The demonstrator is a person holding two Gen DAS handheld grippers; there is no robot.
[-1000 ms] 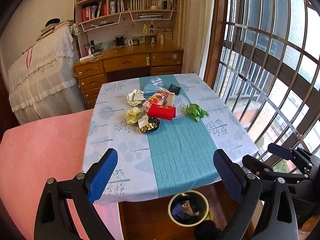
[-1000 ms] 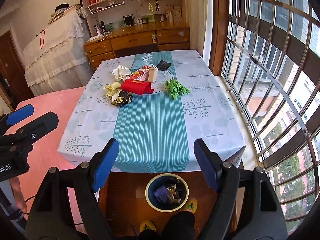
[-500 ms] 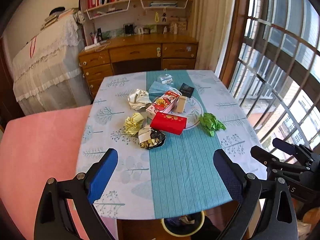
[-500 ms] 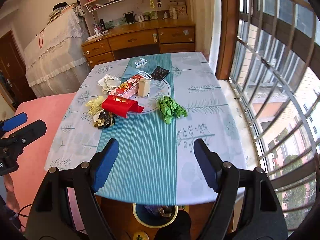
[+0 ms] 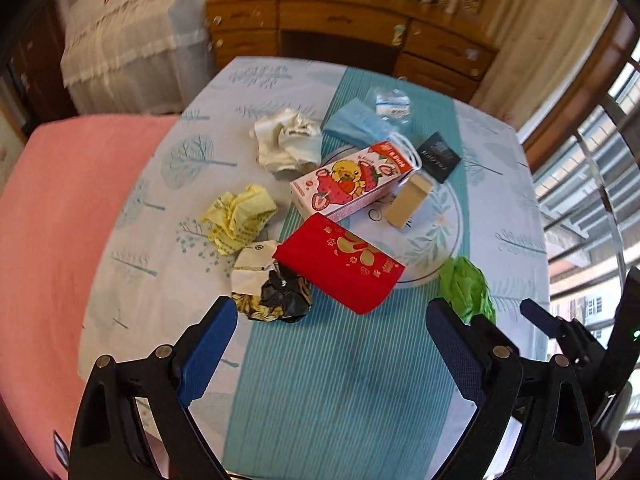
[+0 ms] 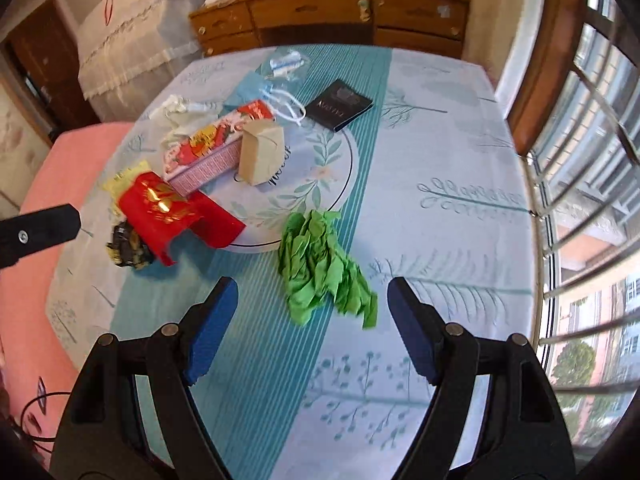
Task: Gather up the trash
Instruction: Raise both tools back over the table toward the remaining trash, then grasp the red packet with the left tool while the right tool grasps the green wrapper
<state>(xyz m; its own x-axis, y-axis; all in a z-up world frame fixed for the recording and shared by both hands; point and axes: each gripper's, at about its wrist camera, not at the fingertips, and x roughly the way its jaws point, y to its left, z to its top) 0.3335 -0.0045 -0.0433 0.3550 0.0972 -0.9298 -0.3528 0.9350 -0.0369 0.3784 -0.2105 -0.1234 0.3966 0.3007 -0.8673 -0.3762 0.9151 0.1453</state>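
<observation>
Both tongs hover spread and empty, left gripper [image 5: 326,344] above the black wrapper [image 5: 284,298], right gripper [image 6: 312,312] over the green paper [image 6: 320,264]; every scrap lies on the table [image 6: 440,152]; collecting looks barely begun.

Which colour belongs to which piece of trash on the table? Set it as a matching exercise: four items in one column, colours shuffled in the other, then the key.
Items
1. Crumpled paper in front of the right gripper
2. Flat envelope overlapping the plate's near edge
3. Crumpled wrapper on the left side of the pile
4. Face mask at the far end

Colours
A. yellow
B. light blue
C. green
D. red

Pairs: 1-C, 2-D, 3-A, 4-B
</observation>
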